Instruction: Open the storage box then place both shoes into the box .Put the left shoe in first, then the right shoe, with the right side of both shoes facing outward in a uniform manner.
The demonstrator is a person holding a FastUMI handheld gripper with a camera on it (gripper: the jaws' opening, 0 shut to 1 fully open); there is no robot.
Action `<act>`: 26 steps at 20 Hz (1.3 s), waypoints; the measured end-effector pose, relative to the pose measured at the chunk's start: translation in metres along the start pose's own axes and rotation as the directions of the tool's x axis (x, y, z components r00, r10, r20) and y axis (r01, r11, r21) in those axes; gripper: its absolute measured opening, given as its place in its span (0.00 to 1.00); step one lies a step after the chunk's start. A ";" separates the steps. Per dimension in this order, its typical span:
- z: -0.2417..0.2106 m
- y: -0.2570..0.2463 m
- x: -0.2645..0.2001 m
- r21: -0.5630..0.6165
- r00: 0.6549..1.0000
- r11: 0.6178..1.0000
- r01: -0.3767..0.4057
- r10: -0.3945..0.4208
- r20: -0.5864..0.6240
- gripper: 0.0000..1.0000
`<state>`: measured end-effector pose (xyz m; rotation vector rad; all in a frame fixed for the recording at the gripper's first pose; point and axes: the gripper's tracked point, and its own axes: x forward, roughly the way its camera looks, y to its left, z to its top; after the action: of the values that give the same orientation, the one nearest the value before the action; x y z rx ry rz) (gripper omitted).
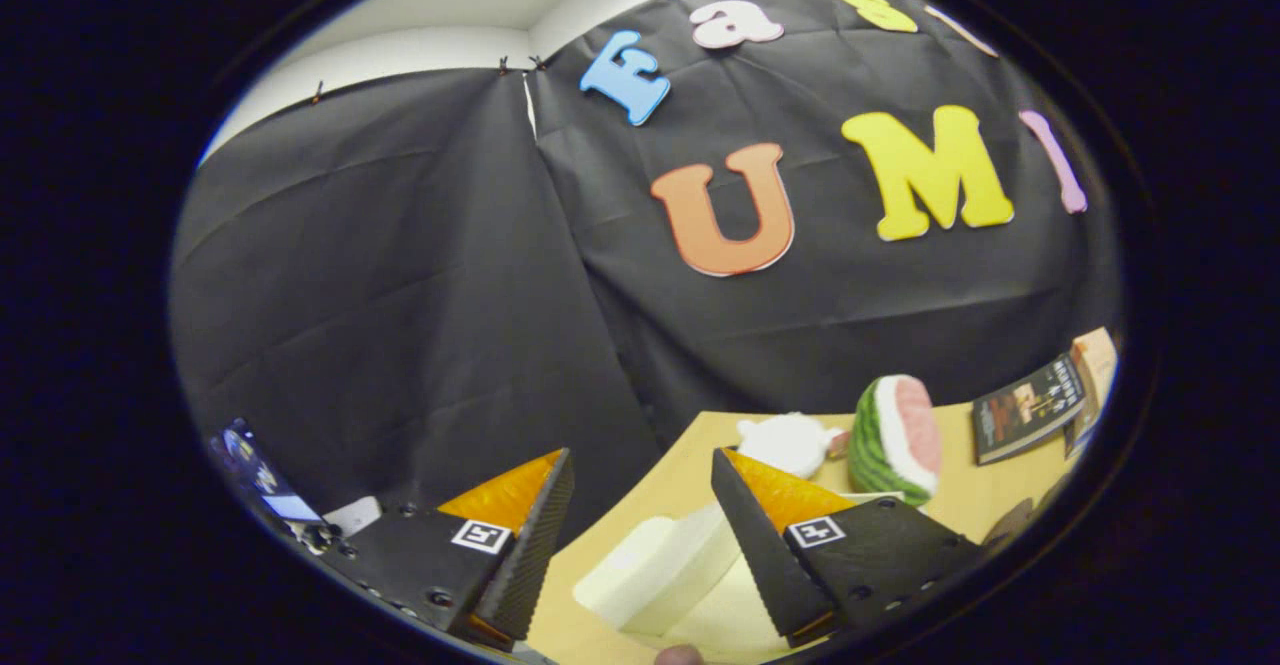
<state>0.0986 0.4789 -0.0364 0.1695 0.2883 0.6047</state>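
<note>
While the gripper [640,535] is raised, wooden table [960,505] lies below.
Fingers are spread, grasping nothing; a white storage box [660,570] lies between them, probably awaiting opening. Watermelon toy [895,435] sits beyond.

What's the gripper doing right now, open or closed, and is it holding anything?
Gripper: open, fingers spread wide and pressing on nothing; the white storage box lies low between them on the table.
</note>
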 end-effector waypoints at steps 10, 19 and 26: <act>-0.015 -0.194 -0.166 -0.090 0.941 0.937 0.338 -0.337 0.031 0.95; -0.170 -0.367 -0.217 -0.059 0.782 0.859 0.508 -0.489 -0.387 0.95; -0.251 -0.413 -0.193 0.007 0.670 0.833 0.554 -0.441 -0.597 0.80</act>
<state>0.0887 0.0506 -0.3313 0.0761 0.9591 0.0489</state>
